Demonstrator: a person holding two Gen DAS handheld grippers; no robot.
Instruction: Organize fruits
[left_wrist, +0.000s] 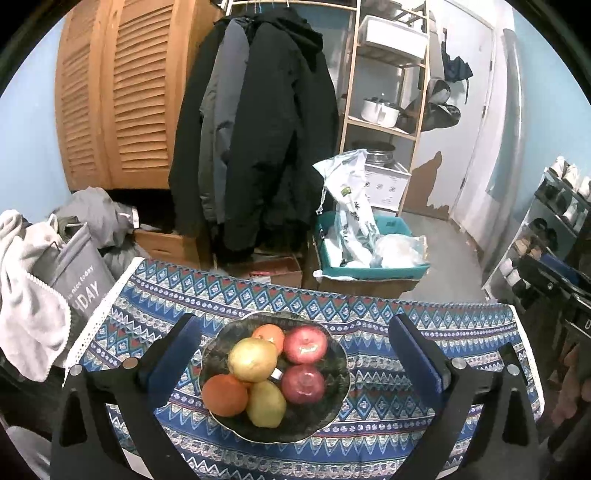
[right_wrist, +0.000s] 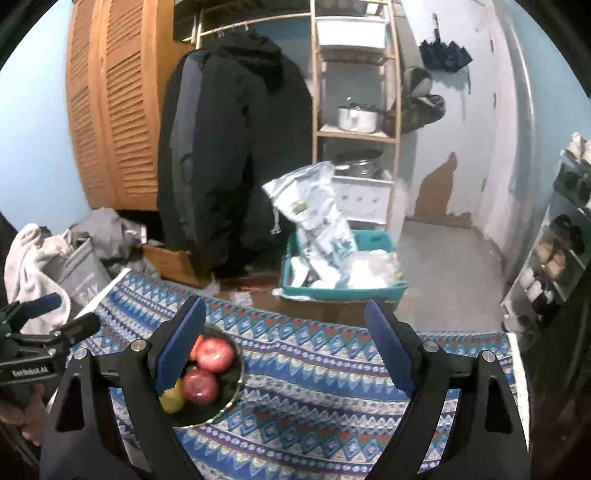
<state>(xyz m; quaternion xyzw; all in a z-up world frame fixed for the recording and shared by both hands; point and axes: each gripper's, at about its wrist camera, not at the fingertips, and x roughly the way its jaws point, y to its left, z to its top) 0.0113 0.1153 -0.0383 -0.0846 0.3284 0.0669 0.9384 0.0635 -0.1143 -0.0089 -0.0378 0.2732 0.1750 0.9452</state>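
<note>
On the patterned blue tablecloth (left_wrist: 388, 417) sits a dark, scallop-rimmed glass bowl (left_wrist: 334, 408), and all the fruit I can see is already in it: two red apples (left_wrist: 306, 344), two oranges (left_wrist: 224, 395), a large yellow-brown pear (left_wrist: 253, 359) and a smaller yellow pear (left_wrist: 266, 403), packed touching one another. No loose fruit shows on the cloth in either view, so I judge the gathering done or nearly so; whether anything lies outside the frames I cannot tell.

My left gripper (left_wrist: 295, 354) hangs above the bowl with its blue pads spread wide on either side, released and holding nothing. My right gripper (right_wrist: 286, 347) is likewise released and empty, aimed at bare cloth to the right of the bowl (right_wrist: 225, 402), whose rim sits just behind its left pad.

For room, the cloth to the right of the bowl is open and flat. The far table edge drops to a teal plastic bin (left_wrist: 369, 271) stuffed with white bags. At left, a white lace border (left_wrist: 99, 317) marks the cloth's edge beside a grey laundry bag (left_wrist: 79, 280). The bowl stands well inside all edges.
</note>
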